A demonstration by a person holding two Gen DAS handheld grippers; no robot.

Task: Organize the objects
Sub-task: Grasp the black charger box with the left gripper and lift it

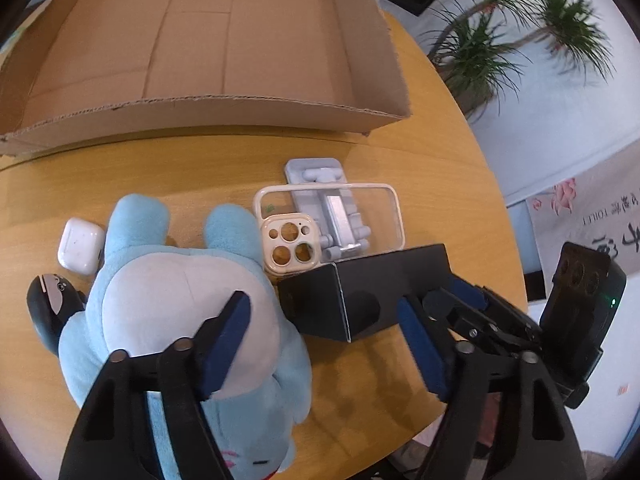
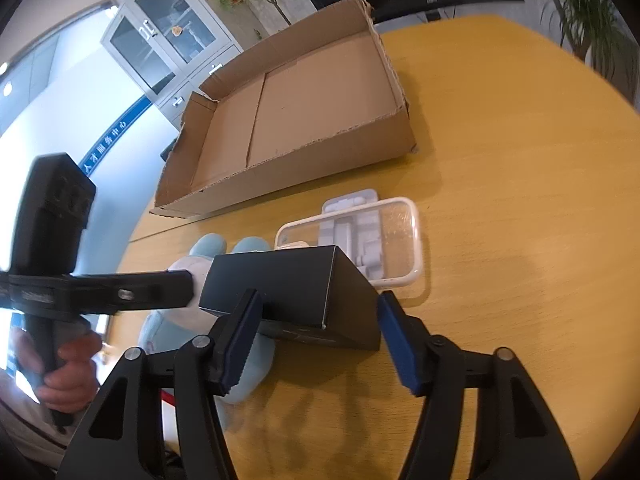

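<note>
- On the round wooden table (image 1: 400, 152), a black box (image 2: 304, 292) lay near the front edge, just beside a blue plush toy (image 1: 180, 304) and a clear phone case (image 1: 332, 216); an empty cardboard tray (image 1: 200, 48) waited beyond.
- The right gripper (image 2: 320, 340) stood apart, its pads flanking the box without pressing.
- The left gripper (image 1: 324, 344) hung apart over the plush, holding nothing.
- The box looked stiff, light and smooth-skinned; its long flat sides seemed the surest place to clamp.
</note>
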